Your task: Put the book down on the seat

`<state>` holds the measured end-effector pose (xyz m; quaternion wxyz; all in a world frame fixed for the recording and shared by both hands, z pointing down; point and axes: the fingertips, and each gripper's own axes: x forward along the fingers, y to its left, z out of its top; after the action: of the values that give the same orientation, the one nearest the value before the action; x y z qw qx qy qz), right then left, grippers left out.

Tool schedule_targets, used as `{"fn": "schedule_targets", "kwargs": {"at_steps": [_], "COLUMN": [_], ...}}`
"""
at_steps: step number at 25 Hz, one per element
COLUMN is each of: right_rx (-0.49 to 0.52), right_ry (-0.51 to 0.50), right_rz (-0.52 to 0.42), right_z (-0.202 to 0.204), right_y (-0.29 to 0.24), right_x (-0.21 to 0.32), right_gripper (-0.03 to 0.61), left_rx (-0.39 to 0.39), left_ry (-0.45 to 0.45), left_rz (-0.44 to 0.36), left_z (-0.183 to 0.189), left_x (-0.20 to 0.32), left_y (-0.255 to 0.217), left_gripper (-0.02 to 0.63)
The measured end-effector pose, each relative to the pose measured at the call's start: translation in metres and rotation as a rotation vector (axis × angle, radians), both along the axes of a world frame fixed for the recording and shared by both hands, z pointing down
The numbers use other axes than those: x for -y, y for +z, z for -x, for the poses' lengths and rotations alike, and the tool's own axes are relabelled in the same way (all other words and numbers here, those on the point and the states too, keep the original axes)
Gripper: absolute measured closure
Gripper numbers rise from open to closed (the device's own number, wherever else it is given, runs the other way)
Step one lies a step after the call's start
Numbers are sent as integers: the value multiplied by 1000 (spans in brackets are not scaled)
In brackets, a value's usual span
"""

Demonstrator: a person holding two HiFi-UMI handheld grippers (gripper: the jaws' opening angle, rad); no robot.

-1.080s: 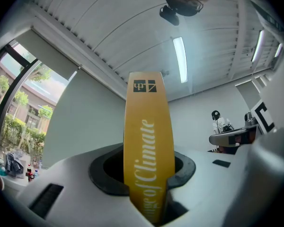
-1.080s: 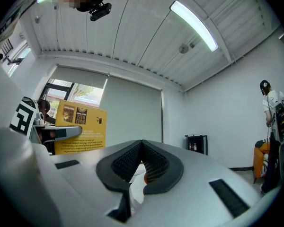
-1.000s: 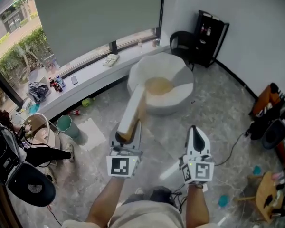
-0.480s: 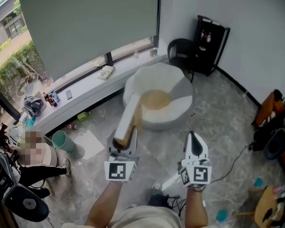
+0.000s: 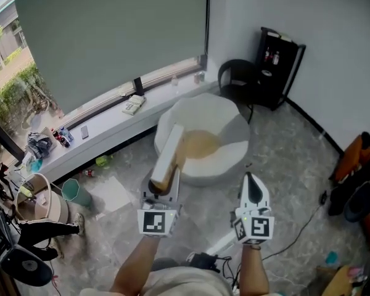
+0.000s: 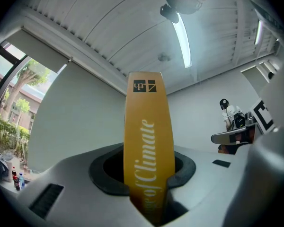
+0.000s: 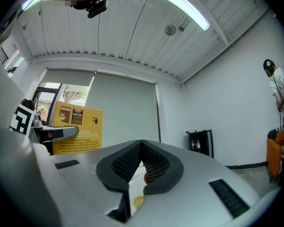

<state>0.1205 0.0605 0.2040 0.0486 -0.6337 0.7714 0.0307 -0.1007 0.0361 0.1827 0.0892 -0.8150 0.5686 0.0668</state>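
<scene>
Our left tongs (image 5: 164, 179) pinch the tall yellow paperback book (image 5: 171, 148) by its lower end, mid-frame; our right tongs (image 5: 250, 179) are pressed together, empty. We should bring it over the round white upholstered seat (image 5: 233, 142), upper centre, then lower it flat before letting go.

The yellow book (image 5: 168, 157), its spine lettered in white, stands on edge with white page edges up, clamped in the left gripper (image 5: 163, 185). The round white seat (image 5: 228, 119) lies at its one o'clock.
</scene>
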Motion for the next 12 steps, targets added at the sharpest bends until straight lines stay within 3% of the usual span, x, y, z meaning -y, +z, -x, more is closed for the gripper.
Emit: {"fn": "schedule_targets", "kwargs": {"at_steps": [12], "right_rx": [7], "right_ry": [18], "right_rz": [24], "right_z": [-29], "right_y": [18], "right_x": [93], "right_gripper": [578], "left_rx": [8], "left_ry": [25], "left_rz": [24], "left_z": [-30], "left_x": [101], "left_y": [22], "left_gripper": [462]}}
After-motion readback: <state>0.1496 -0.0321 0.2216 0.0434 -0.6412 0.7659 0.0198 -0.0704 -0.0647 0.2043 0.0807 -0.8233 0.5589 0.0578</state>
